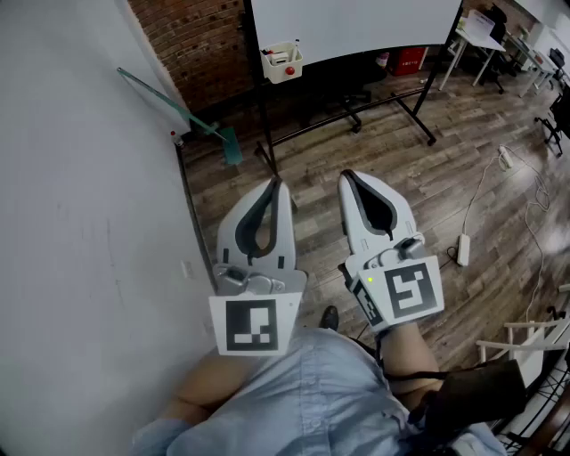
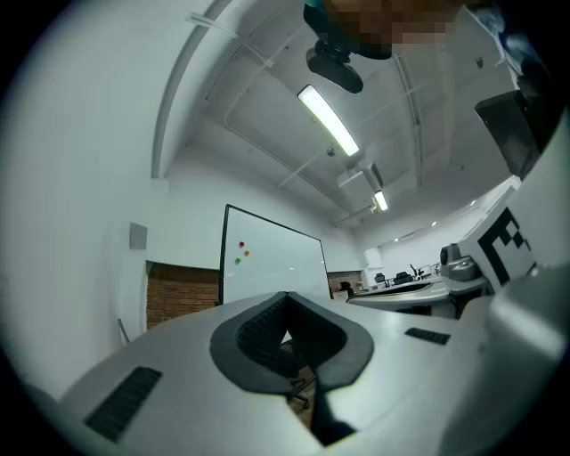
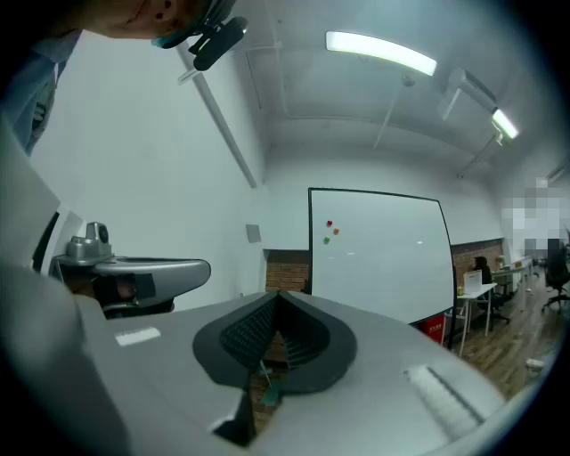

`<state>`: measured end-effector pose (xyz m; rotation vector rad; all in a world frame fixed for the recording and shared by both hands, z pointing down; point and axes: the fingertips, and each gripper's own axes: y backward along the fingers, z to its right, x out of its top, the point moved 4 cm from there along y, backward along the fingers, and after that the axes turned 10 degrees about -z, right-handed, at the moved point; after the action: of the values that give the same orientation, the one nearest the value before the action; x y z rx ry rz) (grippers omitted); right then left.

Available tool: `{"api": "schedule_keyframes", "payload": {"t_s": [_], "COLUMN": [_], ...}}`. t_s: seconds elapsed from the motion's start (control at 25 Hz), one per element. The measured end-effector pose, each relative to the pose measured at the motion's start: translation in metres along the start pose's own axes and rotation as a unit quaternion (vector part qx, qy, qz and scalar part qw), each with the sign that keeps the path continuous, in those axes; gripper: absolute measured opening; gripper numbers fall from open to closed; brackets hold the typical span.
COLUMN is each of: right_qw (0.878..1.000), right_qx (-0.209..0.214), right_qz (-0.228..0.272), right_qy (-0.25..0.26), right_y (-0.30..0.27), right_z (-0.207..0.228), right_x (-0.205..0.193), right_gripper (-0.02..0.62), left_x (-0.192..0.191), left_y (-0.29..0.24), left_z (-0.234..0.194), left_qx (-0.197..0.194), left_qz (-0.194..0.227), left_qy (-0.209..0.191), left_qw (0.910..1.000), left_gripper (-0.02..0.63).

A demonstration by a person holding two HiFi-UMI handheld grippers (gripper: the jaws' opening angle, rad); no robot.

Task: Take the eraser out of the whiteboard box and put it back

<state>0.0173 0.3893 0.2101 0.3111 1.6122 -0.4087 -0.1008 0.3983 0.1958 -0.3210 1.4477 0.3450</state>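
Observation:
A white box (image 1: 281,62) hangs on the frame of a wheeled whiteboard (image 1: 356,22) at the far end of the wooden floor. Small red and dark items lie in the box; I cannot single out the eraser. Both grippers are held close to the person's body, side by side, pointing toward the board and well short of it. My left gripper (image 1: 274,183) is shut with nothing in it, and so is my right gripper (image 1: 347,175). In the left gripper view the whiteboard (image 2: 272,263) stands beyond the shut tips (image 2: 285,296); the right gripper view shows the whiteboard (image 3: 378,254) beyond its tips (image 3: 278,296).
A white wall (image 1: 80,223) runs along the left, with a green-edged tool (image 1: 191,120) leaning against it. A power strip (image 1: 463,248) and its cable lie on the floor at right. Desks and chairs (image 1: 499,40) stand far right; a white rack (image 1: 525,347) is near right.

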Motion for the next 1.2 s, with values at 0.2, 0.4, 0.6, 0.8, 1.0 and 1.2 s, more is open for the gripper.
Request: {"api": "schedule_keyframes", "payload": {"t_s": [0.2,0.4,0.6,0.8,1.0,1.2], "right_qw": [1.000,1.000,0.999,0.999,0.998,0.998], "right_qx": [0.005,0.009,0.022,0.041,0.060,0.067], "right_qz": [-0.001,0.002,0.014,0.016,0.002,-0.001], "right_qy": [-0.002,-0.007,-0.025,-0.019,-0.019,-0.022], "right_y": [0.001,0.006,0.018,0.027,0.033,0.027], "right_z": [0.005,0.015,0.031,0.049,0.068,0.076], "right_x": [-0.006,-0.008,-0.009,-0.008,-0.018,-0.022], "right_gripper": [0.000,0.000,0.002,0.002,0.002,0.002], "left_x": [0.000,-0.003,-0.004,0.000,-0.003,-0.009], "left_y": [-0.005,-0.009,-0.014,-0.023,-0.030,-0.037], "left_z": [0.006,0.018,0.038,0.059,0.080,0.080], "left_qx": [0.001,0.002,0.004,0.012,0.019,0.027], "left_qz": [0.004,-0.006,-0.009,-0.012,-0.016,-0.025], "left_qy": [-0.002,-0.005,-0.011,-0.016,-0.015,-0.013], "left_qw": [1.0000,1.0000,0.9999,0.9997,0.9996,0.9992], "left_gripper": [0.005,0.005,0.005,0.005,0.005,0.005]}}
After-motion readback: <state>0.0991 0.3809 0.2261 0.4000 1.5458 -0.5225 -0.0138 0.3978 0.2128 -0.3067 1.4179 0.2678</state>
